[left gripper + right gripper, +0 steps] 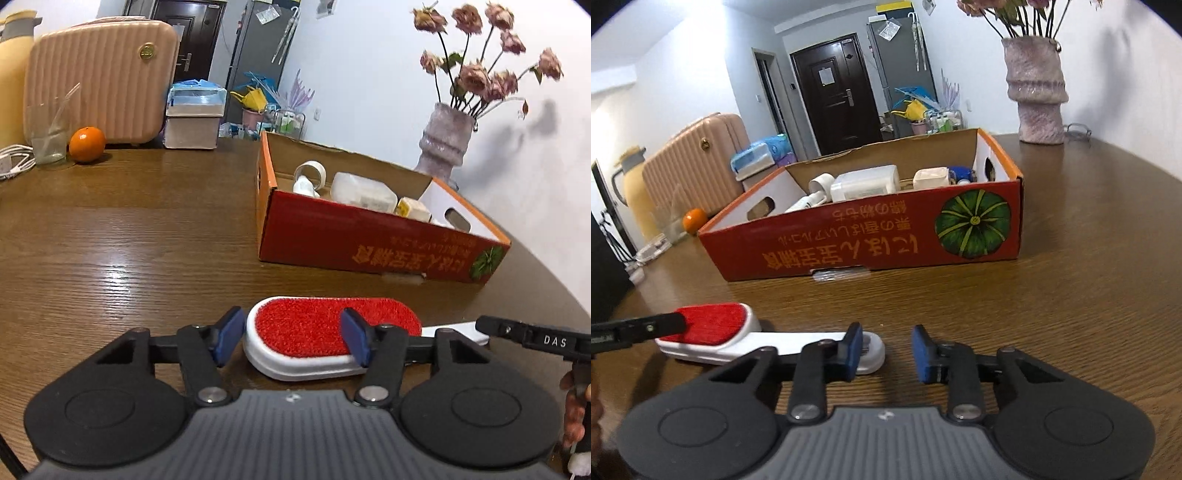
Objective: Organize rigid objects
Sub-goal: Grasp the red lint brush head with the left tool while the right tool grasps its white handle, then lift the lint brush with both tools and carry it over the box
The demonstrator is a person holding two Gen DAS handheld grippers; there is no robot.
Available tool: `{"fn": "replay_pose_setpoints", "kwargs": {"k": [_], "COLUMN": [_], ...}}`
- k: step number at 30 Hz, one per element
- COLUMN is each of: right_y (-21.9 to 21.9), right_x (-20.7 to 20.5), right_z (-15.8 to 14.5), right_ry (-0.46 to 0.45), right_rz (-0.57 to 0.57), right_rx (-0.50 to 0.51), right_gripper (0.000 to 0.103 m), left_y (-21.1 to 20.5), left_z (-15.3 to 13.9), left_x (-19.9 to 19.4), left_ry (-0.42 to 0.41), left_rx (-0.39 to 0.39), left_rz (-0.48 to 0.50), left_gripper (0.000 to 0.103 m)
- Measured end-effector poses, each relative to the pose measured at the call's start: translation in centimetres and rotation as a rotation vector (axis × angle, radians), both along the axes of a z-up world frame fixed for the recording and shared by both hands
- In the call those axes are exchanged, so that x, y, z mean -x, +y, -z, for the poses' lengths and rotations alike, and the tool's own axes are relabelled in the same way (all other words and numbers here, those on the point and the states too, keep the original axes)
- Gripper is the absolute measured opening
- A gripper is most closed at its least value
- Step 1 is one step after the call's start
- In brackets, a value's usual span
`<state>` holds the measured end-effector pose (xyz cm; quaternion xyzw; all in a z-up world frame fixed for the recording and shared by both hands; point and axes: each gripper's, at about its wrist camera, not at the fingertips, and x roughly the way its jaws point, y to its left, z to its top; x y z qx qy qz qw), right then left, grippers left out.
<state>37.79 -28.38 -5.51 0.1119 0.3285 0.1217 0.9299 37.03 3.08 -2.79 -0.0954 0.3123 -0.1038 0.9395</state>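
Brown wood-grain worktop (129,240) fills both views, with a white wall behind it and a dark door across the room. On it we see a lint brush (325,336), white-bodied with a red bristle pad facing up, lying flat near the front edge. Our left tongs (291,338) straddle the brush's padded head: the left blue pad sits beside the rounded white end, the right one lies over the red pad, and we cannot tell whether either one presses on it. In the right wrist view the brush's white handle (798,341) runs toward our right tongs (886,352), whose jaws stand a little apart; the left blue pad is at the handle's rounded tip, the right pad stands clear over bare wood, so nothing is pinched there. Beyond the brush, well apart from it, stands an open red cardboard box (871,240) printed with a green pumpkin, holding a white tape roll (310,173), a translucent plastic container (362,192) and other small items. A pinkish vase (443,144) of dried roses stands just behind the box by the wall. Far left on the worktop we see an orange (86,144) just beside a clear glass (46,136), with a ribbed pink suitcase (99,77) behind them.
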Motion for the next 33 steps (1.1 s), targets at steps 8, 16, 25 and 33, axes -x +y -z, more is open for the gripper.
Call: {"fn": "replay_pose_setpoints", "kwargs": {"k": [8, 16, 25, 33], "right_y": [0.5, 1.1, 0.1, 0.4], "right_x": [0.4, 4.6, 11.6, 17.0], "right_z": [0.0, -0.4, -1.7, -6.3], "right_ry": [-0.019, -0.026, -0.084, -0.242], "right_rz": [0.003, 0.038, 0.079, 0.092], "right_rx": [-0.002, 0.014, -0.028, 0.003], "right_gripper": [0.013, 0.013, 0.013, 0.013], "left_y": [-0.5, -1.3, -2.9, -3.0], "left_z": [0.1, 0.1, -2.2, -5.8], "left_x": [0.6, 5.3, 12.3, 17.1], "left_ry": [-0.02, -0.023, -0.129, -0.255], "left_rx": [-0.004, 0.018, -0.023, 0.011], "left_rz": [-0.025, -0.098, -0.109, -0.12], "left_gripper": [0.056, 0.056, 0.056, 0.056]}}
